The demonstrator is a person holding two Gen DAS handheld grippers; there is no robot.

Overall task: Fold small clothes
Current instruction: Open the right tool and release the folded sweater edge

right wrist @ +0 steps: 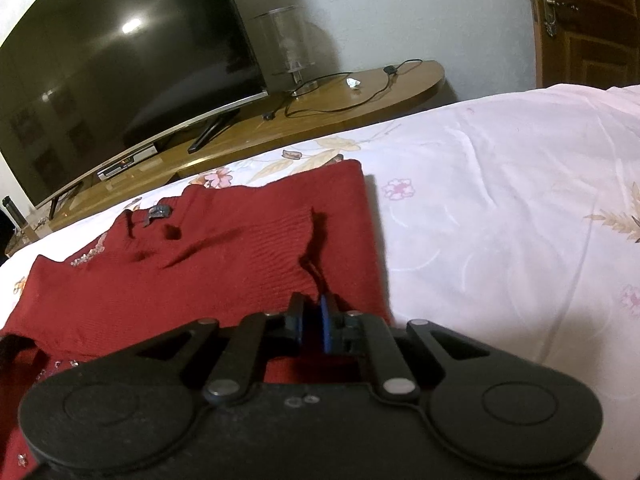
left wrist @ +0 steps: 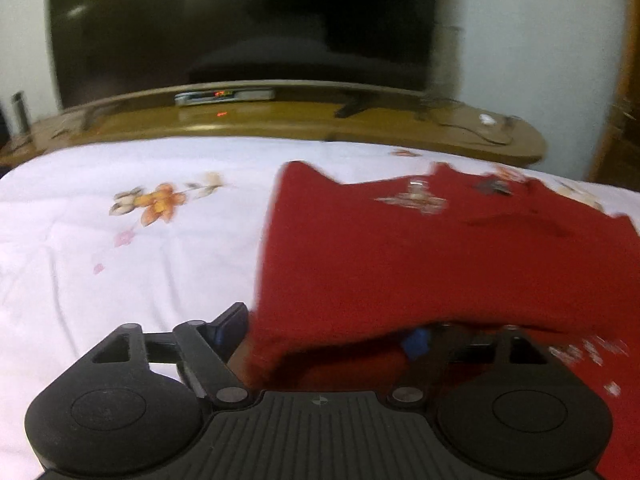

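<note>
Left gripper (left wrist: 326, 326) spread wide, jaws well apart, a fold of the red garment (left wrist: 420, 248) draped loosely across the gap and over the right finger; pads not pressing on the cloth. Left finger (left wrist: 228, 324) bare, just beside the garment's left edge, above the floral bedsheet (left wrist: 120, 248). Right gripper (right wrist: 312, 322) drawn narrow, blue pads (right wrist: 326, 330) nearly together; cannot tell whether the knit below is pinched between them. Red garment (right wrist: 240, 248) lying mostly flat on the bedsheet (right wrist: 500, 200), rumpled into creases just beyond the fingertips, right edge straight, small sparkly trim near its far left part. Farther off, a wooden TV bench (right wrist: 320, 116) along the far side of the bed, bearing a dark television (right wrist: 120, 72), a black cable (right wrist: 340, 96) and a clear glass lamp (right wrist: 286, 44) to the right. Wooden door (right wrist: 588, 28) at far right.
</note>
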